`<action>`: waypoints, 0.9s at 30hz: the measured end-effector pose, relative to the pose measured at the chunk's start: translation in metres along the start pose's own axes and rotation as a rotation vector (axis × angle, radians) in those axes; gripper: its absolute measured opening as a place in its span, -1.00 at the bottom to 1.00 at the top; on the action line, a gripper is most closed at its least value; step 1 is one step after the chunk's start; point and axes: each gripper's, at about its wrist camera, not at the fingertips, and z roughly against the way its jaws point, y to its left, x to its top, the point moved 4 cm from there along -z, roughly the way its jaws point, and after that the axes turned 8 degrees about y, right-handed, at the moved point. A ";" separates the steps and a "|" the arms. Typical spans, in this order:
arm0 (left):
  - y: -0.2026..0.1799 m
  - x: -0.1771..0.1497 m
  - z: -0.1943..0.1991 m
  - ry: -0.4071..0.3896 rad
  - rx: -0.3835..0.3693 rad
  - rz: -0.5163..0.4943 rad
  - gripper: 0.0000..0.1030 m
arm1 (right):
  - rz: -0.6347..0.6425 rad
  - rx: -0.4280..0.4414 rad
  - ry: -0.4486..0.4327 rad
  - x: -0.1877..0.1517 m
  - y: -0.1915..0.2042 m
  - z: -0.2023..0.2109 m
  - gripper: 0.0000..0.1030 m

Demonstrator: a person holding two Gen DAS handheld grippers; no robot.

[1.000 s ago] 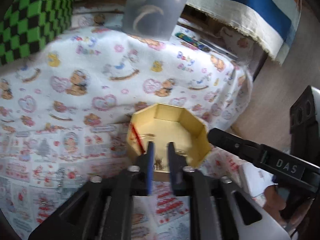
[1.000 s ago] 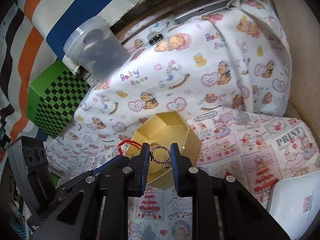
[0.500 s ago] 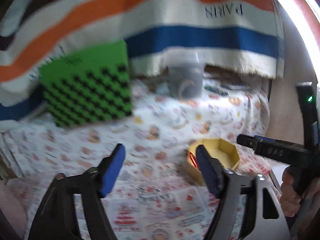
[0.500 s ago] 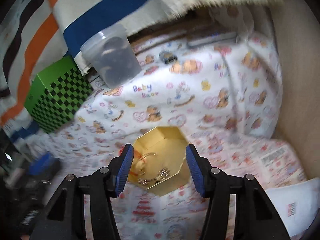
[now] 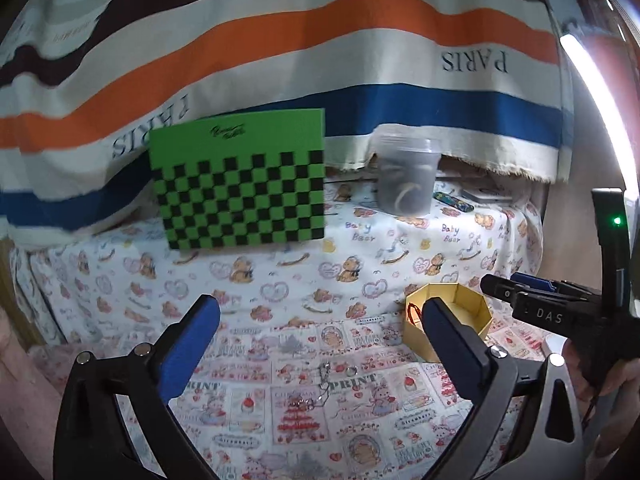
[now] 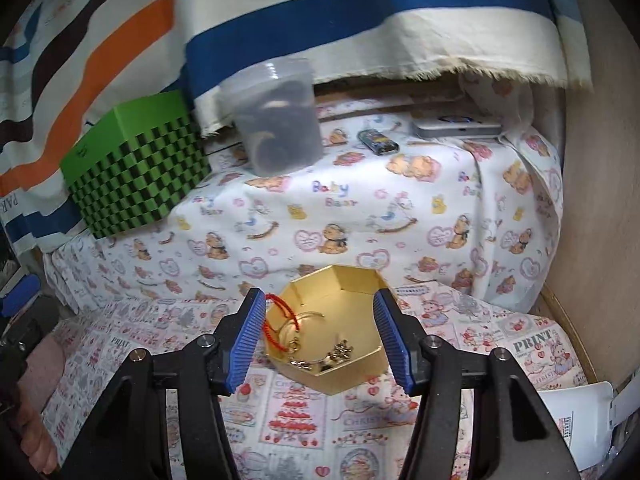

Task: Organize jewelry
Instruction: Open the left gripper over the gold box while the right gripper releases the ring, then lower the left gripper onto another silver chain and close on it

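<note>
While both hand-held grippers hang clear of the cloth, the stock reads as follows. Gold box (image 6: 332, 320), lower centre of the right wrist view: holds a red cord (image 6: 276, 320), rings and small metal pieces. Loose jewelry (image 5: 320, 388), lower centre of the left wrist view: a chain and 1 small ring (image 5: 352, 370) on the printed cloth (image 5: 280, 280), left of the box.

Left gripper (image 5: 320, 336): jaws opening, very wide, nothing between them. Right gripper (image 6: 320, 334): jaws opening, framing the box without touching it, nothing held.

Step in hand, as judged: fetch the loose chain. Advice: lower the left gripper straight over it, close on the bunched part, avoid pinching cloth.

Changes against 1 second earlier: both grippers then stood nearly closed at the box, the right one on a ring; now both are apart and drawn back, and that ring is no longer between the right pads.
</note>
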 end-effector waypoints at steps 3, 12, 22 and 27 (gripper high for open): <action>0.010 -0.009 -0.003 0.002 -0.011 0.026 0.98 | 0.012 0.007 -0.023 0.000 0.005 0.004 0.23; 0.037 -0.023 -0.014 0.029 -0.001 0.038 0.98 | 0.063 -0.003 -0.053 -0.005 0.023 0.007 0.60; 0.050 -0.026 -0.026 0.038 0.050 0.074 0.98 | 0.095 -0.039 -0.045 -0.013 0.031 -0.004 0.67; 0.056 -0.032 -0.039 0.090 0.057 0.093 0.98 | 0.129 -0.062 -0.037 -0.017 0.037 -0.010 0.68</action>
